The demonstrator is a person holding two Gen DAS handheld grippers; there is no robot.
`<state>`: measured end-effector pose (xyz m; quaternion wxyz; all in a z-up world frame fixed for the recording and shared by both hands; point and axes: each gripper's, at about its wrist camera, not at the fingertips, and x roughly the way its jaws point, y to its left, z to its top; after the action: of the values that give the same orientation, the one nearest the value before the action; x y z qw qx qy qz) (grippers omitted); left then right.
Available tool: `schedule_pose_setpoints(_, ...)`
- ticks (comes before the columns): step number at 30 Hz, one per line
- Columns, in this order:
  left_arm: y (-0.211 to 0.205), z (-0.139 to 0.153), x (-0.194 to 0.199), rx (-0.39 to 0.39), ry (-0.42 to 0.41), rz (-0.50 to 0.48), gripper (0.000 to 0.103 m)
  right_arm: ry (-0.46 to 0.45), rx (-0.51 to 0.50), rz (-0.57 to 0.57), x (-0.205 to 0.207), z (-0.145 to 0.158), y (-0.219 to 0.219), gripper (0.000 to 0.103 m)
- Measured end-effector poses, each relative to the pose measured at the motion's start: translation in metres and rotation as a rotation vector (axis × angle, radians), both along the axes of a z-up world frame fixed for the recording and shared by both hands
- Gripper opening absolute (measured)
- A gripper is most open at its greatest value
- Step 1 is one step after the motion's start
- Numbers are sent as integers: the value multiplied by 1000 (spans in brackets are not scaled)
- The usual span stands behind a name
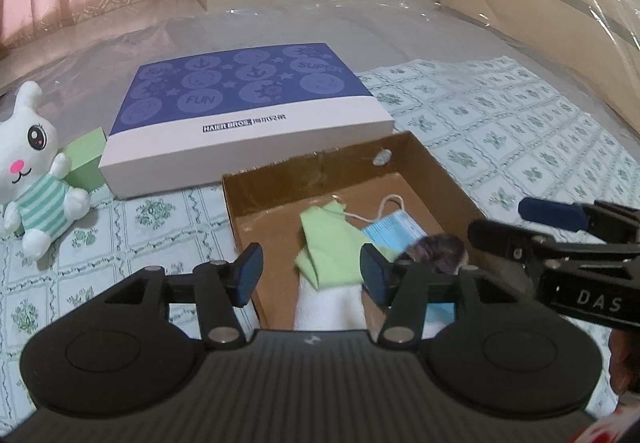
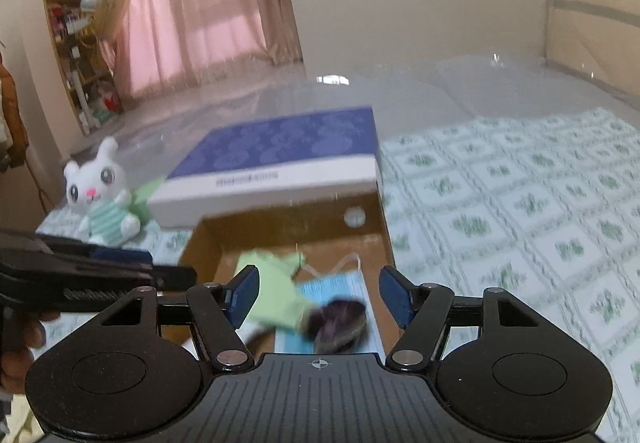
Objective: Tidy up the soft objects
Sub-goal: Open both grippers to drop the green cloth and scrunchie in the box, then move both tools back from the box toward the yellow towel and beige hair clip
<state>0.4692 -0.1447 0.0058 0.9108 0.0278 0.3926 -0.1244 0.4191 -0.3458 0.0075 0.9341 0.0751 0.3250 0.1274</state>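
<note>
Both grippers hang over the near end of the brown cardboard box (image 1: 436, 179). My left gripper (image 1: 310, 270) has its blue pads apart with nothing pressed between them; through the gap I see only the green cloth (image 1: 332, 243) lying below in the box. My right gripper (image 2: 320, 293) is likewise spread wide and grips nothing; the dark purple soft thing (image 2: 340, 319) lies beneath the gap, clear of both pads. In the left view the right gripper comes in from the right edge, its pads just beyond the box's right wall.

That box sits open-topped on the patterned bedsheet (image 1: 520, 131). Inside, from left to right, lie the green cloth, crumpled and partly folded over, a light blue face mask (image 1: 394, 231) with its white ear loop curling toward the far wall, and the dark purple thing resting on the mask's near end. Something white (image 1: 332, 307) lies under the cloth's near edge; I cannot tell what it is. A small pale scrap (image 1: 382, 157) clings to the inside of the far wall near the right corner.

Just beyond the box, touching or almost touching its far wall, lies a flat closed box with a blue patterned lid (image 1: 240, 83) and white sides. To the far left of both, a white plush rabbit (image 1: 36, 167) in a green striped top sits upright on the sheet, leaning against a green block (image 1: 86, 163) that stands beside the closed box.
</note>
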Motion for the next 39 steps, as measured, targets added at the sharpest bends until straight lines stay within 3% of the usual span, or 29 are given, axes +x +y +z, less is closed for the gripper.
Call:
schedule_pose_setpoints(11,7,12,-52,-47,31,-15,55,47,45,-46,-54,10,-17,66)
schedule_pose_setpoints(19,11,33,-105,-43,-2,-17,55,39,72,-78,-99,29,-21,66)
schedule_pose_setpoints(39,52,70,-243,-84,-42,27,56,10,82,-77,-209,66,10,66)
